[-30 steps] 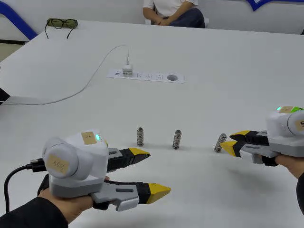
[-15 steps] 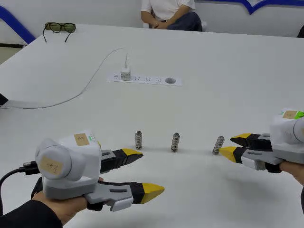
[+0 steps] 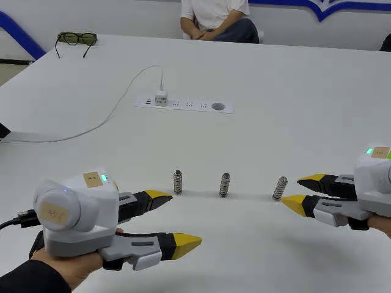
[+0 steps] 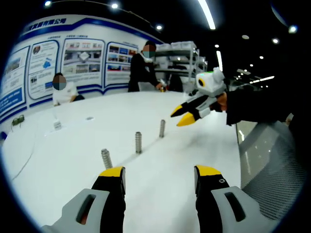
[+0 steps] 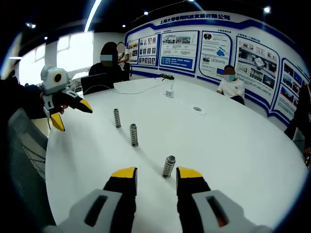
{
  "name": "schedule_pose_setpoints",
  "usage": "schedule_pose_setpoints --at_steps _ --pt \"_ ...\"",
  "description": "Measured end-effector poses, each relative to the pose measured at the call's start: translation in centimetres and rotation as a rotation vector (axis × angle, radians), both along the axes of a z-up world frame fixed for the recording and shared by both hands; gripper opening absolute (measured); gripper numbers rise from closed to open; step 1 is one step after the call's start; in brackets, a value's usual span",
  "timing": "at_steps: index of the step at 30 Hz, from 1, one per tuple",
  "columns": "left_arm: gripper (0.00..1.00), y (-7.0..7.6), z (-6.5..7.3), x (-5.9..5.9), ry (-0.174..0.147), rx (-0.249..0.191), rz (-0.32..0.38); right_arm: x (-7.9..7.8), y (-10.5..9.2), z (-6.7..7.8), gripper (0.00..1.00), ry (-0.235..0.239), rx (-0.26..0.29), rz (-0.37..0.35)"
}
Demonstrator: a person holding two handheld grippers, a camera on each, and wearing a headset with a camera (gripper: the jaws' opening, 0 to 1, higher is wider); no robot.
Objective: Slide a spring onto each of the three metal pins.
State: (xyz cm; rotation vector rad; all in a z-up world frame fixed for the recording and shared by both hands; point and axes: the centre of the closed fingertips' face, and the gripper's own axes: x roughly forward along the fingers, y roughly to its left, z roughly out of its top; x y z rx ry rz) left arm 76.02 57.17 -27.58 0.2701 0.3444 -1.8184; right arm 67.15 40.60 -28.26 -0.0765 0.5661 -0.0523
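Three metal pins stand in a row on the white table, each with a spring coiled round it: the left one (image 3: pixel 178 182), the middle one (image 3: pixel 225 184) and the right one (image 3: pixel 280 188), which leans a little. My left gripper (image 3: pixel 172 218) is open at the near left, its yellow tips short of the left pin (image 4: pixel 106 158). Open as well, my right gripper (image 3: pixel 304 190) has its tips just right of the right pin (image 5: pixel 168 166), not touching it. Nothing is held in either.
A white power strip (image 3: pixel 181 104) with a plugged charger and a cable lies mid-table. Dark glasses (image 3: pixel 76 39) rest at the far left corner. A seated person (image 3: pixel 217 17) is at the far edge. The near table edge runs close behind both grippers.
The right gripper has drawn back a little from the right pin. The left gripper has sunk lower and to the left in the picture, as the head camera also shifted.
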Motion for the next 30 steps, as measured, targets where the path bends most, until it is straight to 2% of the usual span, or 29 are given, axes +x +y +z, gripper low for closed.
schedule_pose_setpoints --at_steps 8,17,30 --pt "0.60 0.4 0.1 0.8 0.007 -0.007 0.025 -0.4 0.7 0.4 0.36 -0.010 0.003 0.017" --pt "0.62 0.9 -0.5 2.0 0.007 0.001 0.051 -1.1 1.4 0.7 0.39 -0.014 0.003 0.026" --pt "0.63 1.3 -0.4 2.4 0.007 0.005 0.076 -2.2 1.9 1.0 0.46 -0.026 0.004 0.034"
